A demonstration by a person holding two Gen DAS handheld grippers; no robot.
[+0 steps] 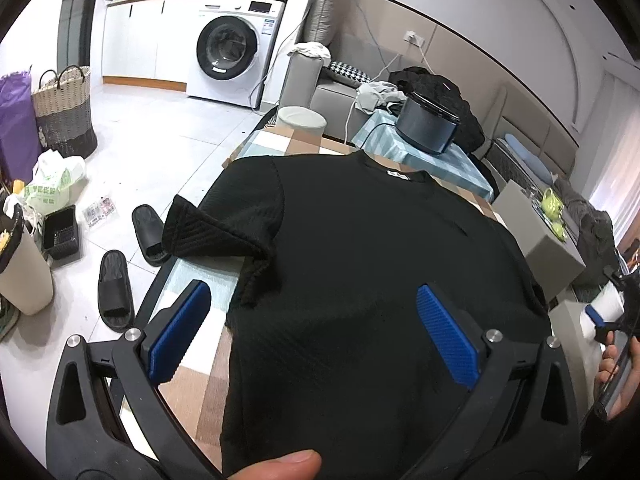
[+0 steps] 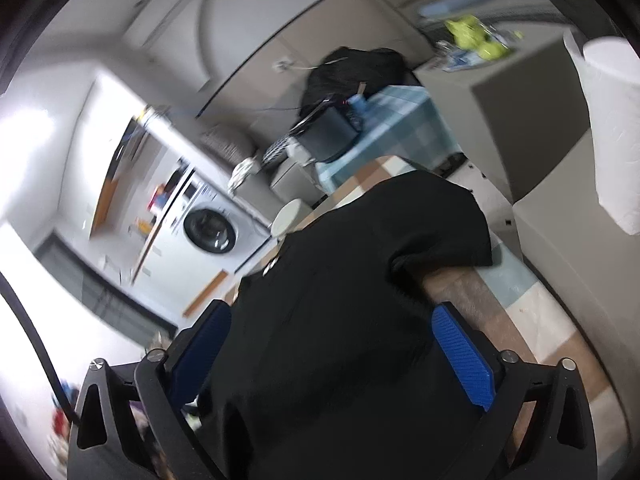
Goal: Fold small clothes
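From the left wrist we look forward along our blue fingers (image 1: 180, 336), close over the black T-shirt (image 1: 360, 260) on the checked worktop (image 1: 192, 384), level, facing the washing machine (image 1: 232, 48) and sofa (image 1: 332, 92). The right-wrist view sits just as near above the same shirt (image 2: 340, 320), but rolled hard and blurred, its fingers (image 2: 464, 360) framing the cloth. Both views share the shirt, the washing machine (image 2: 210, 230), the dark appliance (image 1: 428, 124) (image 2: 328, 132) on its blue cloth, and the grey cabinet (image 1: 548, 244) (image 2: 516, 120).
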